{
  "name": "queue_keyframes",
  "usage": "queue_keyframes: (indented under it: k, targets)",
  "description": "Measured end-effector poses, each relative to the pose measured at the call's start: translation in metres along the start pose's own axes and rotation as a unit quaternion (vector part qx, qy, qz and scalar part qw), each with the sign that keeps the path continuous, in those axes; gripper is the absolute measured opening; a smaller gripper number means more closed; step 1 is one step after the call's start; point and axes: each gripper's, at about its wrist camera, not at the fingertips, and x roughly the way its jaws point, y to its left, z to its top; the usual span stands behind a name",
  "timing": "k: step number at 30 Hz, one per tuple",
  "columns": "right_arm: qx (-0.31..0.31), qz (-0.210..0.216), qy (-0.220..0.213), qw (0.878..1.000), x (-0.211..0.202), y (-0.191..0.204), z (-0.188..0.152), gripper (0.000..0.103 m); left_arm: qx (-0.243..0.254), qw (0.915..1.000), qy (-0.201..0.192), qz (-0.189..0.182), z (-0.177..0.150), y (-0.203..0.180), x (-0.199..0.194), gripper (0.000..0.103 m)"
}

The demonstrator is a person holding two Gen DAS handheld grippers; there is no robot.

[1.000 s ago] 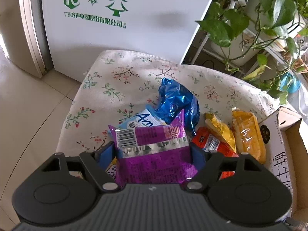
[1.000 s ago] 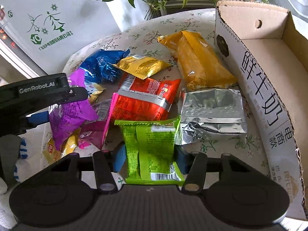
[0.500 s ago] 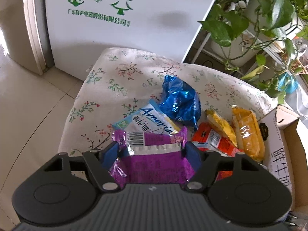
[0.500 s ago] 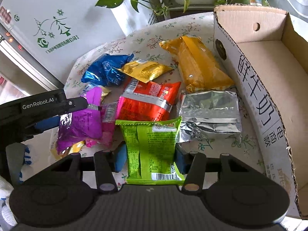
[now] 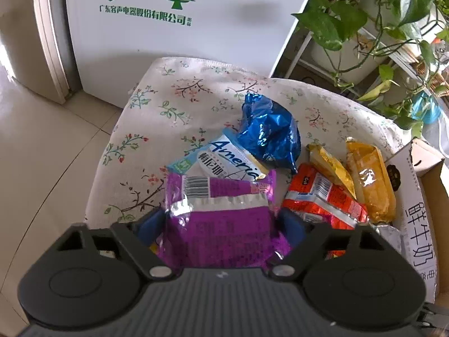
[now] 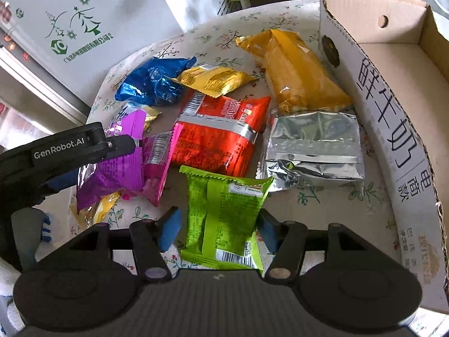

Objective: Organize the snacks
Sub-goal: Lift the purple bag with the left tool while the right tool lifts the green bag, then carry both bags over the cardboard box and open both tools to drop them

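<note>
Two grippers are down over my snack pile on the floral tabletop [image 6: 280, 25]. My left gripper [image 5: 221, 221] is clamped on the purple packet [image 5: 221, 224]; its blue pads press in on both sides of the foil, and the packet's barcode end sticks out ahead of the fingers. From the right wrist view I see that same packet bunched under the left gripper's black body, with a magenta packet [image 6: 157, 165] just beside it. My right gripper [image 6: 220, 230] has just been opening: the green packet [image 6: 224, 213] lies flat between the pads, and the left pad stands clear of its edge, so I count it as released. Ahead of the green packet sit the red packet [image 6: 216, 137] and the silver packet [image 6: 314, 146], with the orange packet [image 6: 297, 73] beyond them against the cardboard box [image 6: 393, 129]. Farther left lie the yellow packet [image 6: 213, 80] and the blue foil packet [image 6: 151, 81]. Nothing I can see lies inside the box
</note>
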Motion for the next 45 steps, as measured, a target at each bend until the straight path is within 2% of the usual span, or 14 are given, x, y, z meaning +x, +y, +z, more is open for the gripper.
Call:
queue_keyframes:
  k: [1,3,14,19,26,33,45]
  targets:
    - [-0.006,-0.004,-0.001,1.000,0.000,0.002,0.000,0.059,0.001,1.0000,-0.002,0.000,-0.001,0.000,-0.002,0.077]
    - [-0.013,-0.004,-0.001,1.000,0.000,0.002,-0.001,0.057,-0.005,1.0000,-0.006,-0.003,-0.003,0.002,-0.005,0.074]
    - [-0.036,0.013,-0.035,0.999,-0.032,0.004,-0.003,0.056,-0.033,0.9988,-0.032,-0.019,-0.027,0.012,-0.036,0.069]
    - [-0.047,0.016,-0.057,0.997,-0.049,0.001,-0.004,0.056,-0.060,0.9971,-0.038,-0.027,-0.039,0.021,-0.049,0.069]
    - [-0.044,0.020,-0.073,0.996,-0.064,-0.010,-0.004,0.056,-0.067,0.9961,-0.054,-0.022,-0.055,0.024,-0.072,0.068]
    - [-0.035,0.032,-0.086,0.995,-0.076,-0.020,-0.004,0.056,-0.054,0.9964,-0.065,-0.011,-0.067,0.011,-0.089,0.069]
    - [-0.010,0.048,-0.117,0.992,-0.102,-0.049,0.001,0.056,-0.039,0.9959,-0.076,-0.031,-0.070,-0.026,-0.106,0.068]
